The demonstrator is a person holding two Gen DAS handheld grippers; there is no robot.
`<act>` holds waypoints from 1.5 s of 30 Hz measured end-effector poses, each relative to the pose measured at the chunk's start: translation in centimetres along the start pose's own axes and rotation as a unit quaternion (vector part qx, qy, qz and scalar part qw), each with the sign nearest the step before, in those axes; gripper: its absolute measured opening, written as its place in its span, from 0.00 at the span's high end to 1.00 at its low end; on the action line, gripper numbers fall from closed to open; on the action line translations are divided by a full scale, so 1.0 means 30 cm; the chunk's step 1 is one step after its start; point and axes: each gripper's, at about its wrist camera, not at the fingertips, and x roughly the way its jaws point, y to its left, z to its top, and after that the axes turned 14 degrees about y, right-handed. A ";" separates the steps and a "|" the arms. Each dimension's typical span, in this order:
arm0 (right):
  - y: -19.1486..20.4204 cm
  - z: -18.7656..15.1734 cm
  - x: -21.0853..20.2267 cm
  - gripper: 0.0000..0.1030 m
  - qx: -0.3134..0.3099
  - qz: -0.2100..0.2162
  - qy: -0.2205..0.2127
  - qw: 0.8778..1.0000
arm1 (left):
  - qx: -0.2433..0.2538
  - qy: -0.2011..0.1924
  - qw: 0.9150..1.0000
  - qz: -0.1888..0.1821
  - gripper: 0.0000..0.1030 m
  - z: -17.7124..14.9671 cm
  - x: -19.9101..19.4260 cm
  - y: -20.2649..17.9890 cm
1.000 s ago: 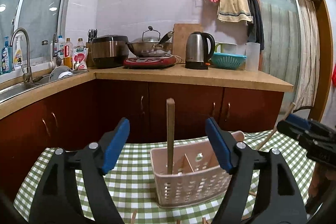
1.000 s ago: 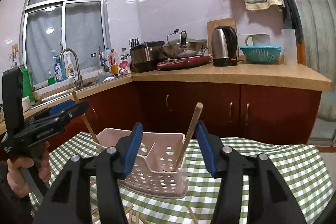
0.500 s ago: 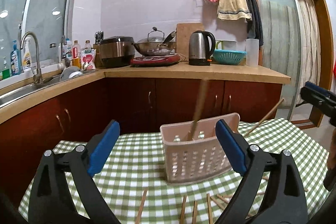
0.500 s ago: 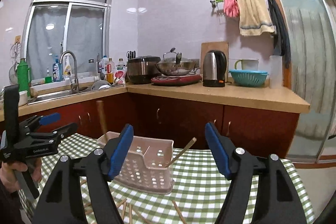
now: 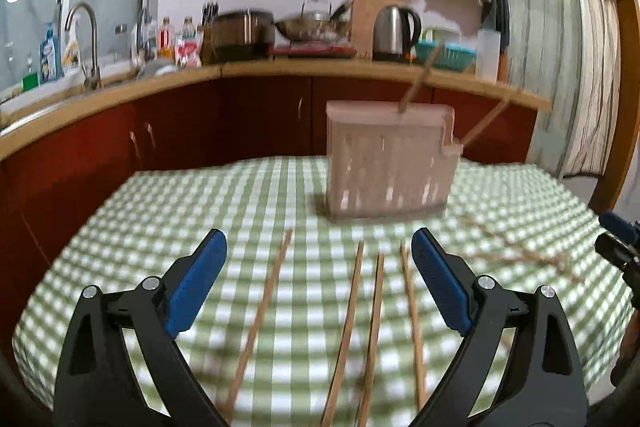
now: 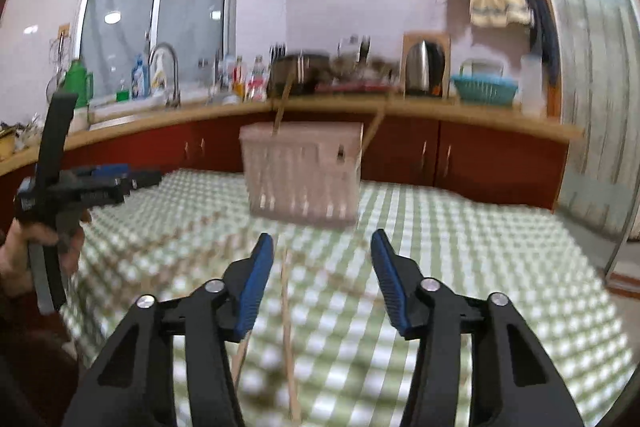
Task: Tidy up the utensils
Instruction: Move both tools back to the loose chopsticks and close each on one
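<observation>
Wooden chopsticks point(image 5: 352, 323) are lying on the green-checked desk point(image 5: 160, 227) before a pink perforated plastic holder point(image 5: 386, 163); left gripper point(image 5: 320, 279) jaws are gaping empty, right gripper point(image 6: 322, 275) jaws have just been closing, empty.

A pale pink perforated utensil basket point(image 5: 386, 163) stands upright on the green-checked tablecloth point(image 5: 160, 211), with two wooden chopsticks point(image 5: 416, 79) leaning out of its top towards the right (both blurred). Four more wooden chopsticks point(image 5: 348, 327) lie loose on the cloth in front of the basket, roughly parallel and pointing towards it, with a few others scattered to the right.
</observation>
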 end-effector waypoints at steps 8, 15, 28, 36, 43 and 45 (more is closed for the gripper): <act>0.020 -0.171 0.065 0.62 0.001 0.018 0.064 0.998 | 0.013 0.065 0.998 0.006 0.12 -0.186 0.047 0.014; 0.033 -0.227 0.073 0.62 0.002 0.027 0.077 0.997 | 0.028 0.092 0.995 0.014 0.24 -0.294 0.041 0.009; 0.041 -0.257 0.075 0.66 0.004 0.043 0.080 0.996 | 0.039 0.109 0.993 0.016 0.54 -0.341 0.042 0.029; 0.038 -0.266 0.103 0.81 0.005 0.052 0.091 0.995 | 0.045 0.094 0.995 0.006 0.69 -0.351 0.045 0.014; 0.029 -0.275 0.099 0.84 0.010 0.057 0.086 0.995 | 0.052 0.088 0.995 -0.002 0.81 -0.361 0.043 -0.009; 0.030 -0.275 0.098 0.89 0.011 0.057 0.085 0.995 | 0.046 0.085 0.995 -0.002 0.82 -0.365 0.041 -0.008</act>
